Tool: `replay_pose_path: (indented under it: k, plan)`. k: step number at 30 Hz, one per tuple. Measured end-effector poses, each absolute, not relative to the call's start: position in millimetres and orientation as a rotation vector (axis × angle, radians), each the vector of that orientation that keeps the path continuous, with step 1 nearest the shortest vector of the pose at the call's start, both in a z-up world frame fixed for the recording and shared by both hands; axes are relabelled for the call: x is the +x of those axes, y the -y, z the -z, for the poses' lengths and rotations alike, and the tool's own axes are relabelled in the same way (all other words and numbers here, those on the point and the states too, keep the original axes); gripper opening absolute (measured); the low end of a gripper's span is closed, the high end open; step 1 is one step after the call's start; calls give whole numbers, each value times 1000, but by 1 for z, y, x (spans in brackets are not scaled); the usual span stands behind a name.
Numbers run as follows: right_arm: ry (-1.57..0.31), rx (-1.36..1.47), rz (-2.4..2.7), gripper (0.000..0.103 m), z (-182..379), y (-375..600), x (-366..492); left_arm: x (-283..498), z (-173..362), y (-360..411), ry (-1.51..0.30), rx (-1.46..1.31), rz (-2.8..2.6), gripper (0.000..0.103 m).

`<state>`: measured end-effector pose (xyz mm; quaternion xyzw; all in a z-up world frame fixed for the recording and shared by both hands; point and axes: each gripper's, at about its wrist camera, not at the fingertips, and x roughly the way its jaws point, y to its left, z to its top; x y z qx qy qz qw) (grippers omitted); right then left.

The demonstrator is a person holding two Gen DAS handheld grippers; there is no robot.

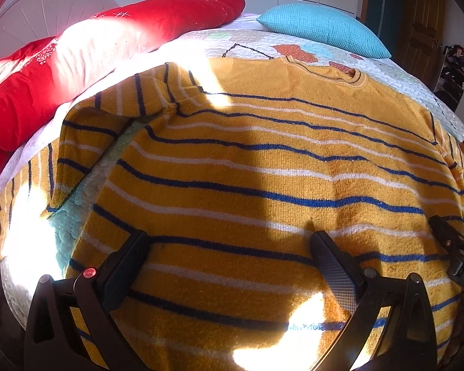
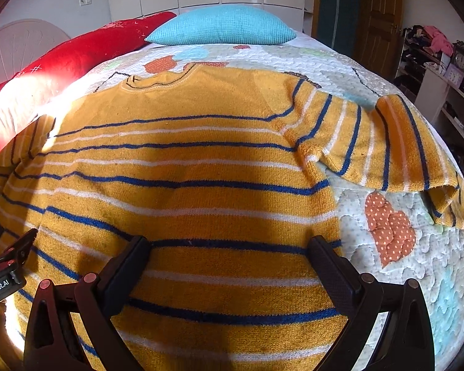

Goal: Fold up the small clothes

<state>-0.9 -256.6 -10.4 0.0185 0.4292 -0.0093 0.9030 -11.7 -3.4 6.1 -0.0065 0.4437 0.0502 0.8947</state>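
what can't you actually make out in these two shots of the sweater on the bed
- Sweater hem: cut off by the bottom edge in both wrist views, behind the open left gripper and open right gripper.
- Left sleeve cuff: washed out by sun glare, left wrist view.
- Right sleeve end: folded over itself near the frame edge, right wrist view.
- Shelf clutter: too small.

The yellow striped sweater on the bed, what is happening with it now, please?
A person holds two grippers over the yellow striped sweater, which lies spread flat on the quilted bed cover with both sleeves out to the sides. The left gripper and the right gripper are both open near the bottom part of the sweater, and neither holds anything. No fold has been made yet.
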Motion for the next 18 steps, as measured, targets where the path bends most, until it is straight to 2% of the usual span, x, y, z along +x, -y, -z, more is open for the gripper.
replay_pose_path:
  k: [18]
  plan:
    - [-886, 16, -102, 103, 12, 258, -59, -41, -10, 8, -908, 24, -101, 103]
